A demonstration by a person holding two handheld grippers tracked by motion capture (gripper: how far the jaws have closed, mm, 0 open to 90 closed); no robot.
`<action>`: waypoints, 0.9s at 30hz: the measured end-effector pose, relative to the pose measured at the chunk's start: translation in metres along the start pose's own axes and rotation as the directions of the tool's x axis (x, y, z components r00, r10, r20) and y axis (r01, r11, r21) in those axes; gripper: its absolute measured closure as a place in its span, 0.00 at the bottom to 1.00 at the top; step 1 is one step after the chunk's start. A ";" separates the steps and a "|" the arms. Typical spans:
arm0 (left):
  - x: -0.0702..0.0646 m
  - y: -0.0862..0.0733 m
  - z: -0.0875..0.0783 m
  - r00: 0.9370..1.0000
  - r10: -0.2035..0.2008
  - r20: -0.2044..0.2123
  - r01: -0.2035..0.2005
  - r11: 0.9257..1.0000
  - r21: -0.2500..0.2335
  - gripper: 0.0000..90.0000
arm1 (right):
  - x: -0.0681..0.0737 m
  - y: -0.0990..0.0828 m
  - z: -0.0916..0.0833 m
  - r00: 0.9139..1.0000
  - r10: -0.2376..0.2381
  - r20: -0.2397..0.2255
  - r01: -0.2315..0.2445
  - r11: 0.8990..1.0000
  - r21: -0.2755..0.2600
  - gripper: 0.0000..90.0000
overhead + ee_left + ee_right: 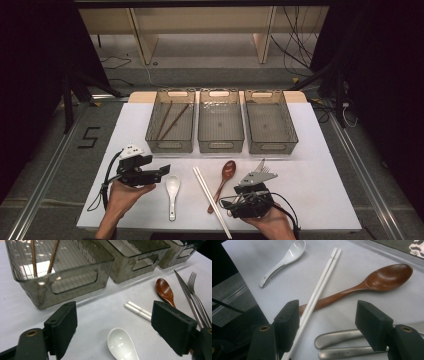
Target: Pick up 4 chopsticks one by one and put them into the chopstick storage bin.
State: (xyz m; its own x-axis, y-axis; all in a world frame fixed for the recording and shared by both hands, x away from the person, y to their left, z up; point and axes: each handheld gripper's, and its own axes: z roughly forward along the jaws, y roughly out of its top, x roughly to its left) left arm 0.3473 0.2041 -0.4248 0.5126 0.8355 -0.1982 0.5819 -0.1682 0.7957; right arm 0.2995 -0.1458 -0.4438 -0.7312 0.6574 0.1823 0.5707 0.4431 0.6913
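Smoked translucent plastic makes up the three slatted bins, each with cut-out handles, set side by side along the far edge of the white worktop [320,165]: left bin [170,121], middle bin [220,121], right bin [270,122]. One pair of brown wooden chopsticks [169,120] already lies in the left bin, which suggests sorting by kind; the middle and right bins appear empty.

Loose cutlery lies in a row on the near half, within reach of both hands. Count: one white ceramic soup spoon [172,192], one pair of white chopsticks [211,200], one brown wooden spoon [223,182], one steel knife [187,292] and one steel fork [197,296].

Left gripper [157,174] hovers just beside the soup spoon's bowl, jaws released and spread, nothing between them; it is judged to be lining up on that spoon. Right gripper [240,199] sits low over the steel handles, jaws apart and gripping nothing, the white chopsticks passing close by its left jaw.
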 end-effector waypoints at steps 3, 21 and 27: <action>0.000 -0.006 0.000 1.000 -0.005 0.000 0.005 1.000 0.010 0.22 | 0.001 0.001 0.003 1.000 0.002 -0.002 -0.002 1.000 0.016 0.42; -0.010 -0.027 -0.003 1.000 -0.012 0.005 0.012 1.000 -0.004 0.21 | 0.006 0.003 0.021 1.000 0.009 -0.016 -0.008 0.994 0.112 0.51; -0.012 -0.030 -0.004 1.000 -0.007 0.007 0.008 1.000 -0.010 0.21 | 0.007 0.003 0.025 1.000 0.013 -0.023 -0.010 0.991 0.135 0.55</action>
State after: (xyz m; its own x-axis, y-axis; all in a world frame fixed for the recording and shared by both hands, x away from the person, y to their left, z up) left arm 0.3209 0.2007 -0.4444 0.5128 0.8328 -0.2083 0.5792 -0.1565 0.8000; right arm 0.3051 -0.1246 -0.4584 -0.7317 0.6494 0.2073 0.6236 0.5148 0.5883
